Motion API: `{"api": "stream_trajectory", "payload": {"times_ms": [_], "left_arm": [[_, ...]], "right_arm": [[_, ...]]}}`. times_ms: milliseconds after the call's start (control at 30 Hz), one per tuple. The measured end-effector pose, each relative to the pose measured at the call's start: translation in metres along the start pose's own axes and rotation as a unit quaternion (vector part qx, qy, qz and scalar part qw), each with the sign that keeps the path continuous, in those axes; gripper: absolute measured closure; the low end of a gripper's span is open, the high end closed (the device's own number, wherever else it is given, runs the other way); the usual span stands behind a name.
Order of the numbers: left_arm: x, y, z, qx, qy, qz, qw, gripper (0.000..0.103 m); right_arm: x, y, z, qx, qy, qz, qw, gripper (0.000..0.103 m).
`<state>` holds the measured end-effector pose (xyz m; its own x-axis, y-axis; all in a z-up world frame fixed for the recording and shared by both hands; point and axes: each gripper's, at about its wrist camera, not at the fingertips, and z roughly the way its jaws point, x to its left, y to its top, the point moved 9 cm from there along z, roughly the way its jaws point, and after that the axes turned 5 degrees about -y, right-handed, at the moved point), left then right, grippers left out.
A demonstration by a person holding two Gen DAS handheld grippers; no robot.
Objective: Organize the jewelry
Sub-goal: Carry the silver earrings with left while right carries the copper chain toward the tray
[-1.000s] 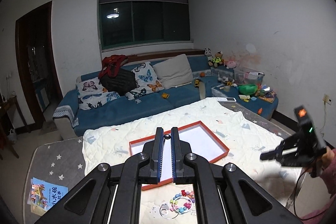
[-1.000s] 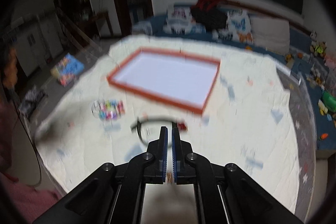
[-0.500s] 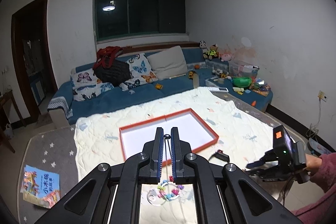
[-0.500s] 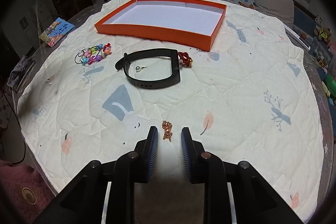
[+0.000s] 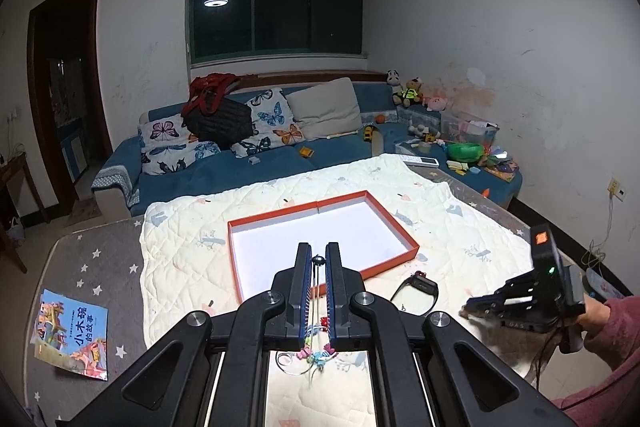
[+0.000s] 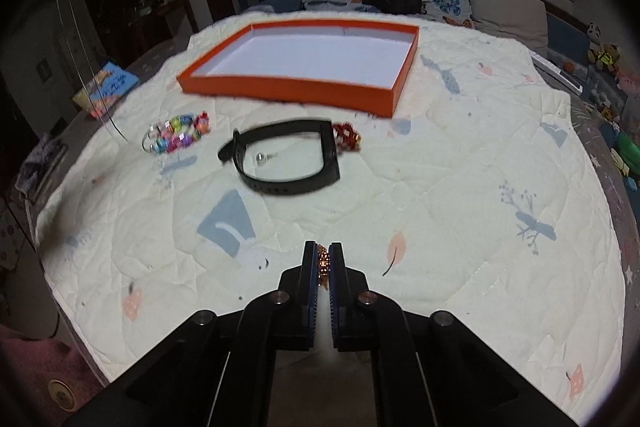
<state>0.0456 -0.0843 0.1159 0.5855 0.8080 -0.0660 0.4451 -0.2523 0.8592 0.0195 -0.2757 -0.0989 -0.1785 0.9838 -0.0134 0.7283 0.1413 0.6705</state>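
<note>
The right gripper (image 6: 323,254) is pinching a small copper-coloured chain trinket (image 6: 323,259) just above the cream quilted blanket (image 6: 440,187), its jaws having just closed on it. The left gripper (image 5: 318,259) is clamping a thin cord with a dark bead (image 5: 318,259) at its top. Beyond the trinket, a black looped wristband (image 6: 288,163) is lying before the shallow orange rectangular tray (image 6: 288,91), whose white floor is bare; a multicoloured bead bracelet (image 6: 176,137) is sitting left of the band.
</note>
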Motion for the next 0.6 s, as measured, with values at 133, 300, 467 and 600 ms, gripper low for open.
{"api": "stream_trajectory", "payload": {"times_ms": [133, 300, 467, 600], "left_arm": [[0.005, 0.002, 0.0, -0.004, 0.004, -0.002, 1.0, 0.097], [0.01, 0.007, -0.003, -0.009, 0.008, -0.003, 0.9999, 0.097], [0.014, 0.024, -0.004, -0.019, 0.014, 0.003, 0.9997, 0.097], [0.022, 0.051, -0.003, -0.032, 0.019, 0.011, 0.9992, 0.097]], "right_arm": [[0.001, 0.016, -0.018, -0.026, 0.005, 0.001, 1.0, 0.096], [0.004, 0.035, -0.033, -0.047, 0.011, -0.004, 0.999, 0.096], [0.004, 0.061, -0.045, -0.074, 0.009, -0.012, 0.997, 0.096], [0.004, 0.087, -0.05, -0.098, 0.005, -0.021, 0.995, 0.096]]}}
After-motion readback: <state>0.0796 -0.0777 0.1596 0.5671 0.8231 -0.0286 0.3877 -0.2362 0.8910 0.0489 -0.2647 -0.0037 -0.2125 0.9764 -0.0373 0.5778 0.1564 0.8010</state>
